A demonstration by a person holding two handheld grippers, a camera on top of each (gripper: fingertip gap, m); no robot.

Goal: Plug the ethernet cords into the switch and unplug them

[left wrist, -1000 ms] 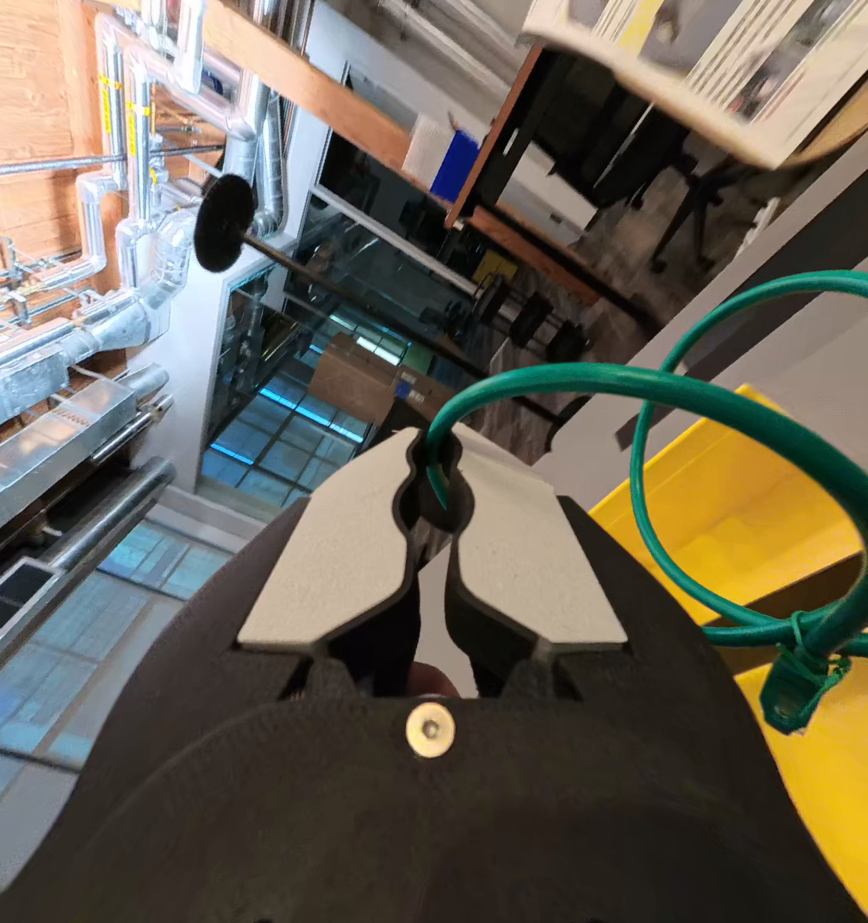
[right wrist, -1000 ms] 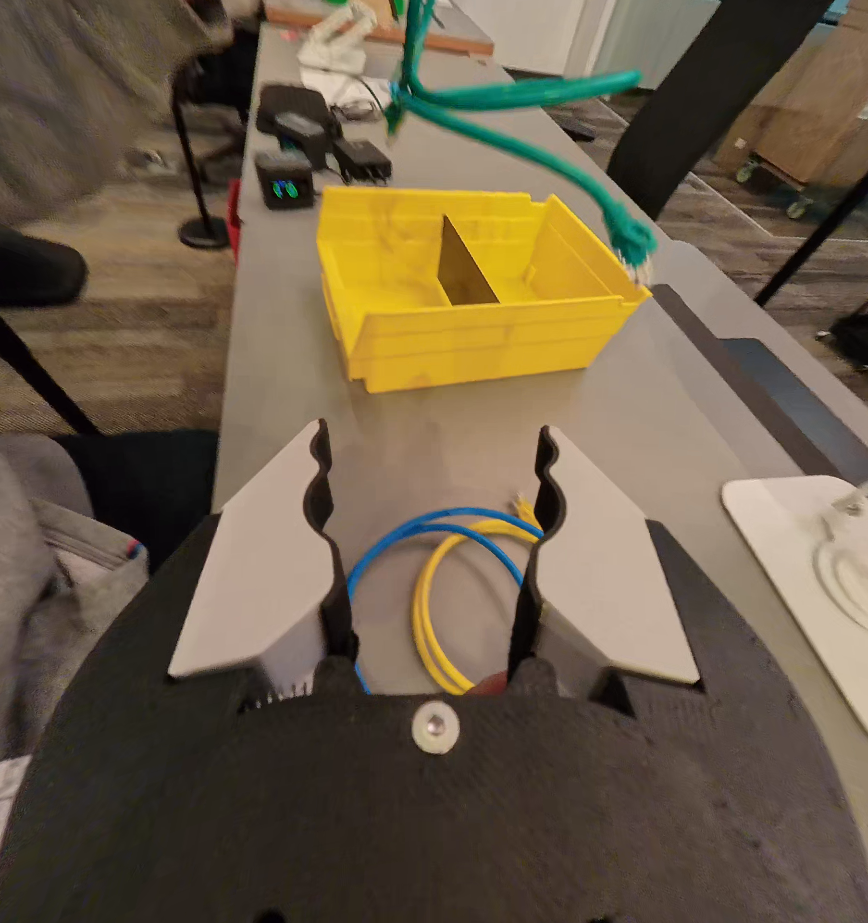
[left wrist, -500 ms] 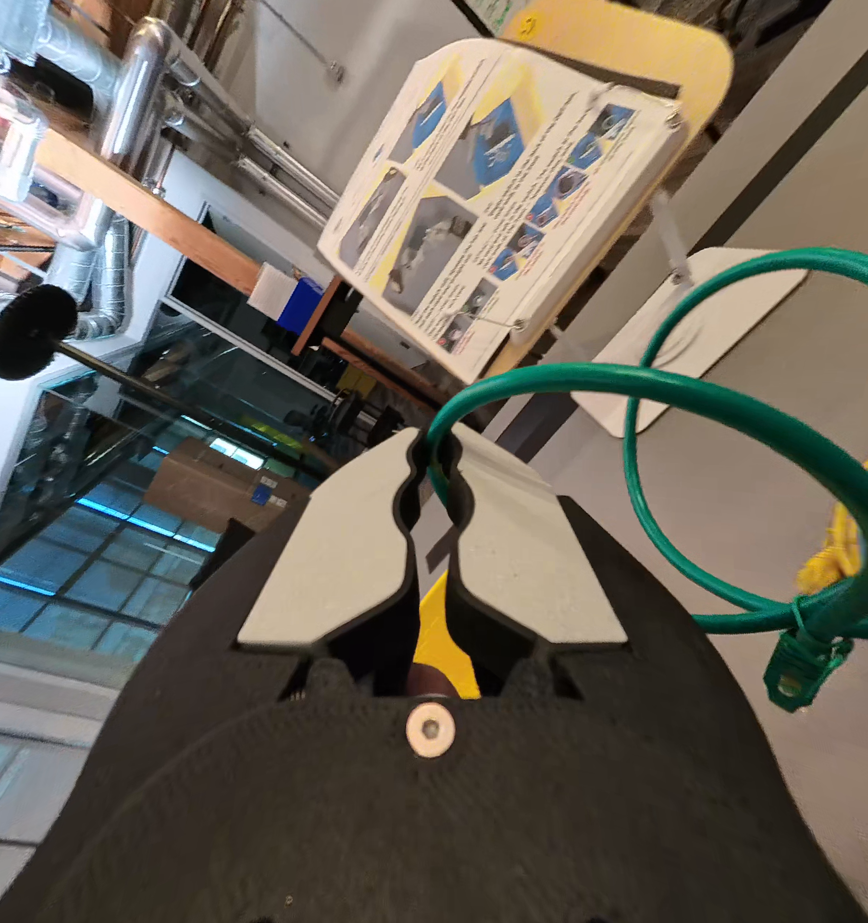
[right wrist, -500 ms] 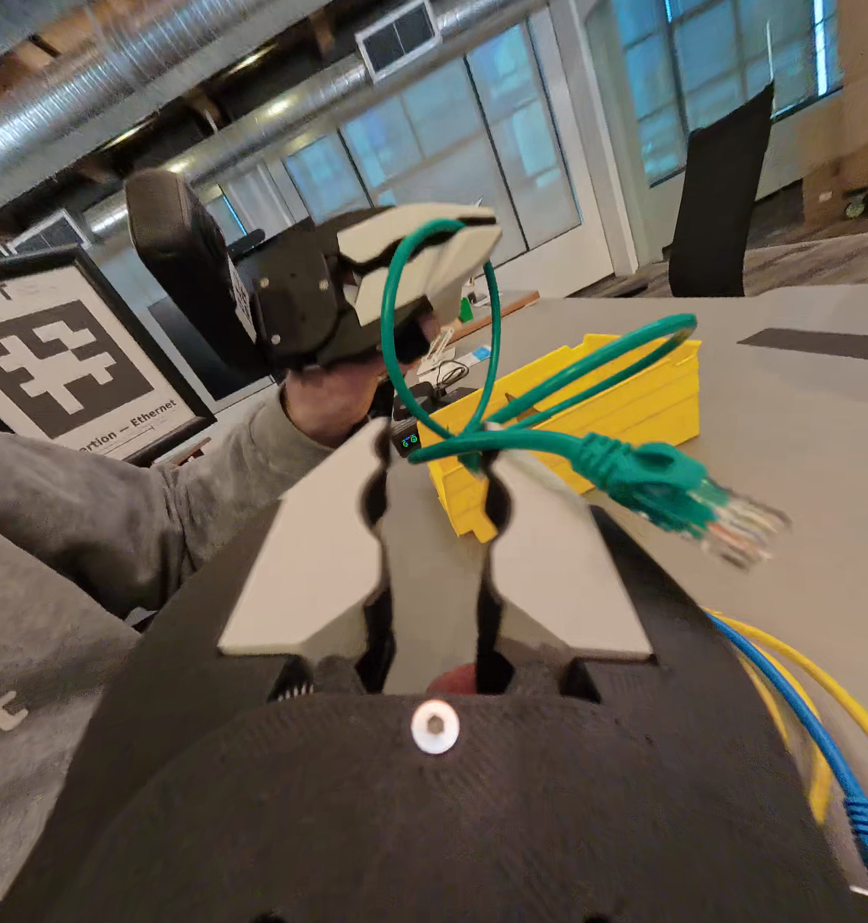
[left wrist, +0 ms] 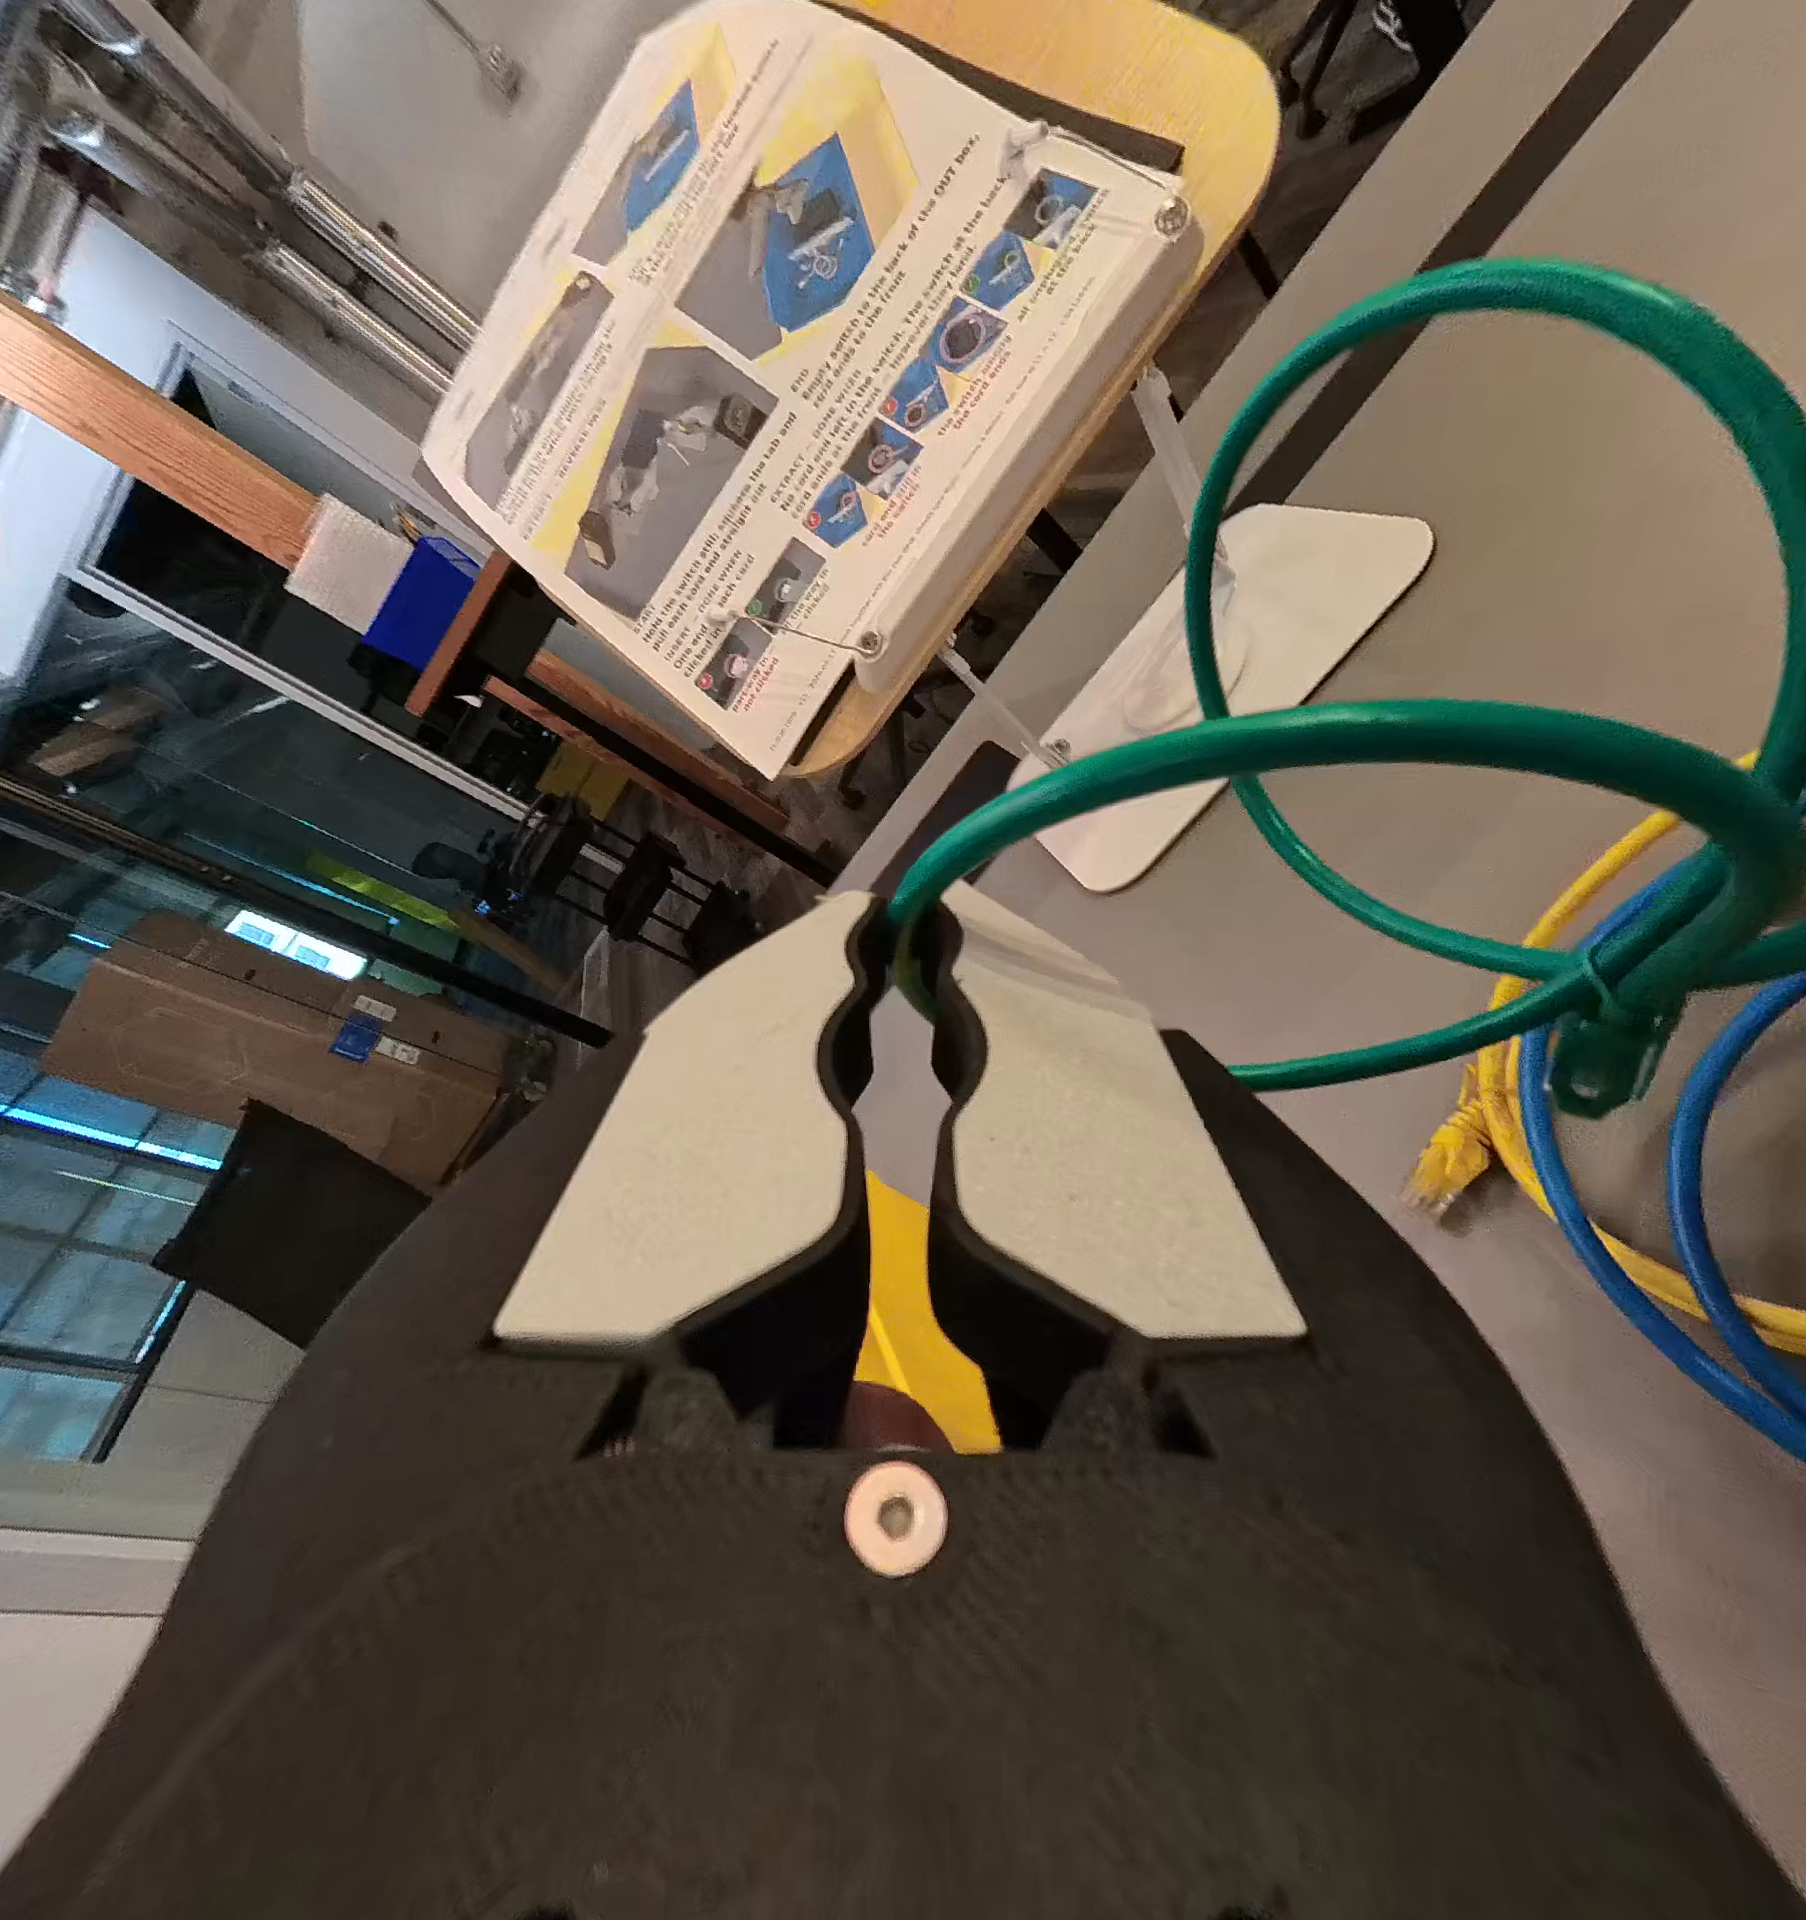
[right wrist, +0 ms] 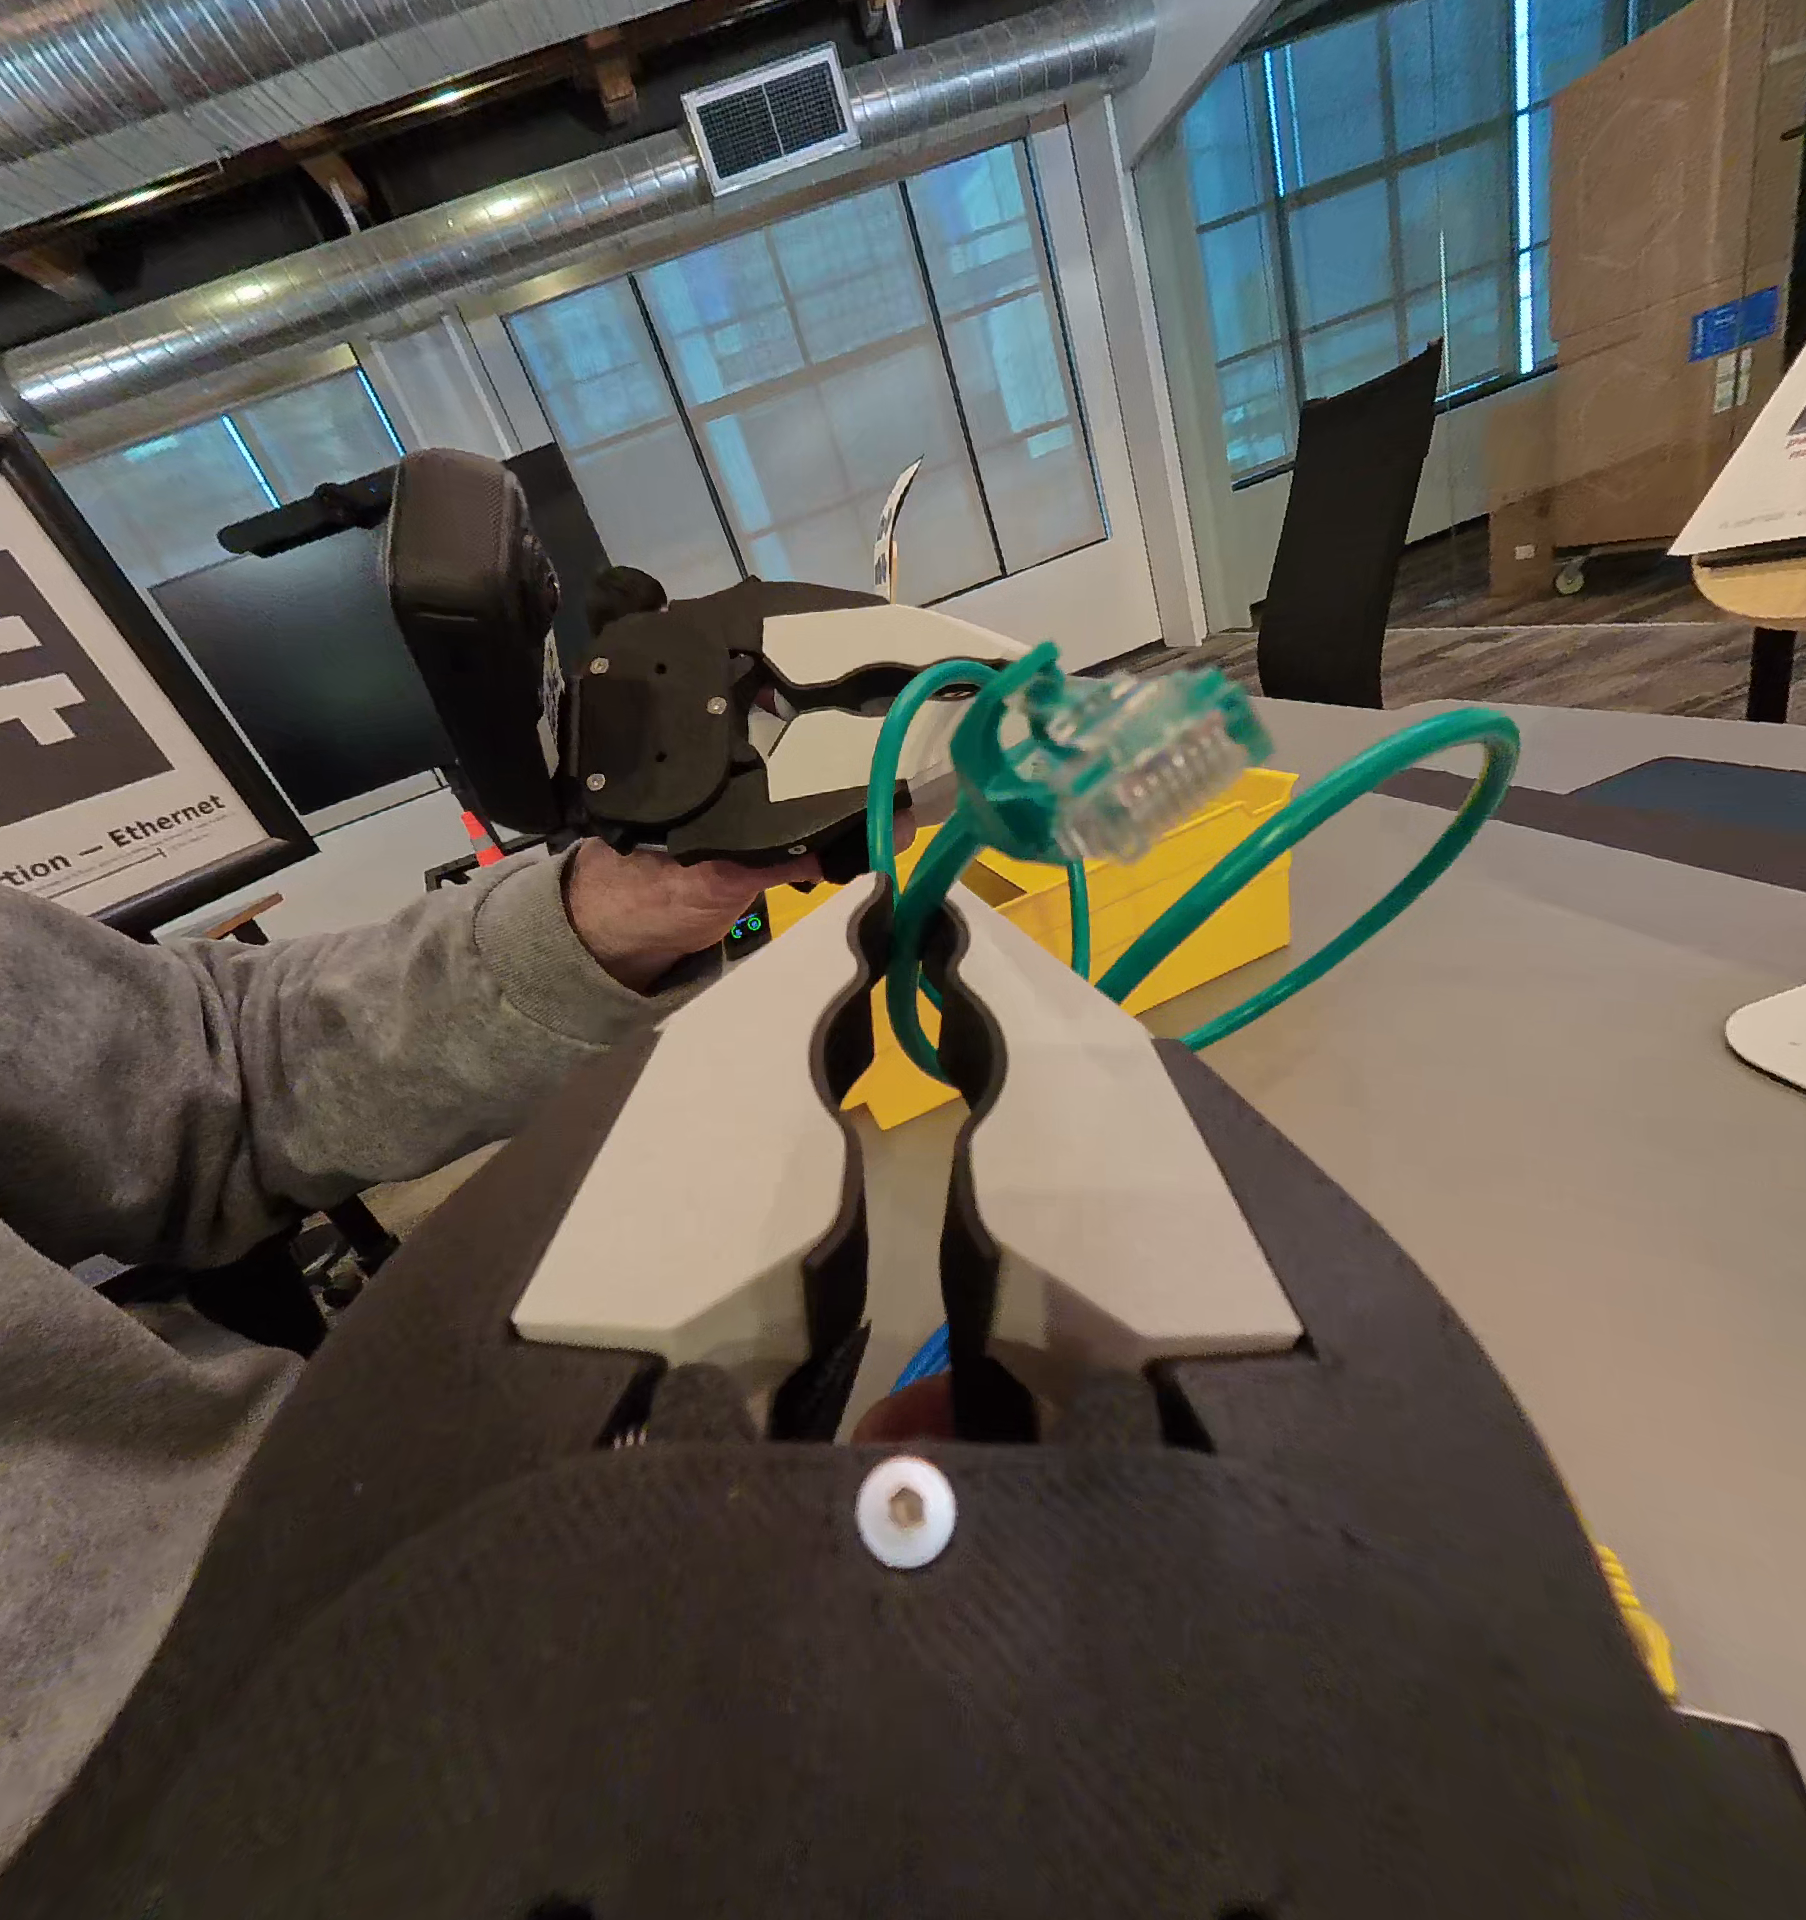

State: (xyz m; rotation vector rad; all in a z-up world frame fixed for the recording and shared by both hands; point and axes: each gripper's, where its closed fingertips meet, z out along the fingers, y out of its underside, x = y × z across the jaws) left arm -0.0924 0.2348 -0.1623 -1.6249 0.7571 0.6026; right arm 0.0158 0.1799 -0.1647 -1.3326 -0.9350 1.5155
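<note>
Green cord (right wrist: 1294, 821) | pinched by both left gripper (left wrist: 904, 925) and right gripper (right wrist: 909, 914) | yellow bin (right wrist: 1190, 914) behind

Green cable (right wrist: 1294, 831) loops hang between both grippers, crowding the air above the yellow bin (right wrist: 1190, 914); the table (right wrist: 1501, 1195) rightward lies open.

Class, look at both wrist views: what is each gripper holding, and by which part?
Both grip the green ethernet cord. The right gripper pinches it just behind the plug; the left gripper pinches the cable farther along its coil.
</note>
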